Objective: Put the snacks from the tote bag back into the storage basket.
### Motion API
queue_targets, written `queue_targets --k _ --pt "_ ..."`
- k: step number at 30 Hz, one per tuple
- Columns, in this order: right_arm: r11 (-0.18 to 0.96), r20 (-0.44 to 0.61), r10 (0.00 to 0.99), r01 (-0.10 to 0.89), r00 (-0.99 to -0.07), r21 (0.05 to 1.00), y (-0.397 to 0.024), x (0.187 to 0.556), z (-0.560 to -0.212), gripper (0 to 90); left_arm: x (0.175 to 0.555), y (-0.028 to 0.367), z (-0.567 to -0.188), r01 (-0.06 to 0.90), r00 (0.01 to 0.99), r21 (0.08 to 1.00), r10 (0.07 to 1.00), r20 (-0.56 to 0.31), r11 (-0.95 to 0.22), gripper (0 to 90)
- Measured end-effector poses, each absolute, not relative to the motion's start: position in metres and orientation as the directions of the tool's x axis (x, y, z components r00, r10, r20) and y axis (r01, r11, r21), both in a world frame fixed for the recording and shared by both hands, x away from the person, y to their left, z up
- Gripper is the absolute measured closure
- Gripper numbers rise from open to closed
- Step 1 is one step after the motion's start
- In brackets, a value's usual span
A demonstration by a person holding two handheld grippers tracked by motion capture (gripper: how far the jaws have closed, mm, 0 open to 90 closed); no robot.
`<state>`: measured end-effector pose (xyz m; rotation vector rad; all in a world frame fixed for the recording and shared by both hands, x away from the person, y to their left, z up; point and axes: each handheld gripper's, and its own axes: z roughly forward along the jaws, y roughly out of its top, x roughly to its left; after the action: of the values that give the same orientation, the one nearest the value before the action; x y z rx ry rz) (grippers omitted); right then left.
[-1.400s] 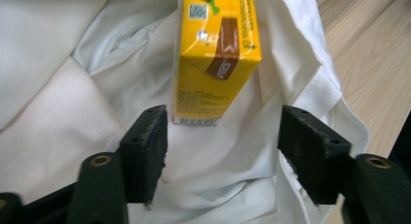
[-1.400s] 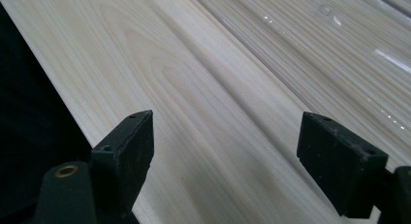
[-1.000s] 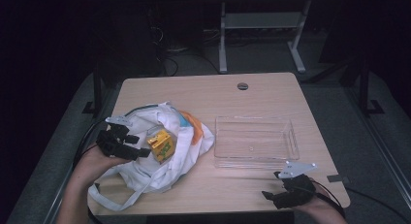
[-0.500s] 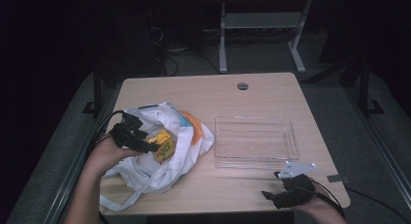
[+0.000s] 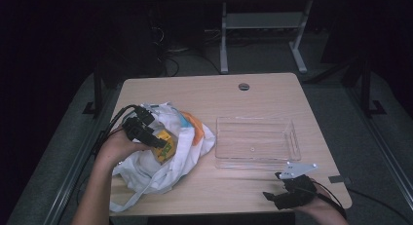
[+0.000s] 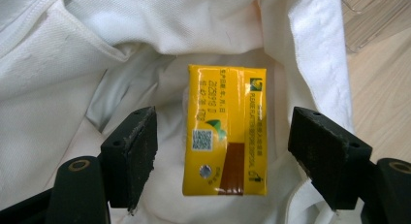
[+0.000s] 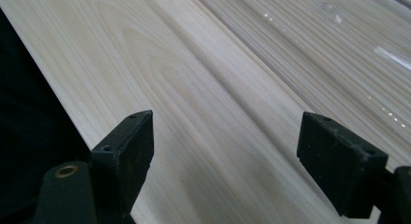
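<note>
Left gripper (image 6: 223, 136) is hanging wide open over the yellow foil packet (image 6: 225, 129) lying inside the white cloth bag (image 6: 72, 64), pads not touching; the packet's tiny print is unreadable.

Hidden and cut off
The yellow carton's (image 6: 225, 129) print is too small to read; the white bag (image 6: 72, 64) runs past the left gripper view's edges.
</note>
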<state>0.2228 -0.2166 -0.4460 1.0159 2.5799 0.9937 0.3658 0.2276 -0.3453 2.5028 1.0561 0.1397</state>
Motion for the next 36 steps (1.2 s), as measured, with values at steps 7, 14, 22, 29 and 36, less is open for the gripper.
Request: queue_targets --k 7,14,22,29,36 --pt "0.537 0.060 0.667 0.535 -0.742 0.653 -0.217 0.222 -0.446 20.8 0.372 0.220 -0.351 0.671 0.706 0.377 0.705 -0.061 -0.639 26.0" --pt "0.543 0.055 0.663 0.530 -0.747 0.652 -0.216 0.223 -0.446 20.8 0.374 0.218 -0.359 0.676 0.702 0.359 0.711 -0.044 -0.644 26.4" --pt "0.542 0.056 0.667 0.535 -0.743 0.648 -0.217 0.222 -0.446 20.9 0.377 0.216 -0.367 0.676 0.705 0.346 0.708 -0.047 -0.650 30.2" --pt "0.543 0.054 0.667 0.535 -0.743 0.647 -0.217 0.222 -0.446 20.8 0.377 0.215 -0.370 0.678 0.708 0.323 0.705 -0.045 -0.660 36.5" --pt "0.545 0.049 0.666 0.530 -0.744 0.650 -0.218 0.223 -0.447 21.1 0.377 0.212 -0.372 0.672 0.718 0.305 0.694 -0.048 -0.674 43.9"
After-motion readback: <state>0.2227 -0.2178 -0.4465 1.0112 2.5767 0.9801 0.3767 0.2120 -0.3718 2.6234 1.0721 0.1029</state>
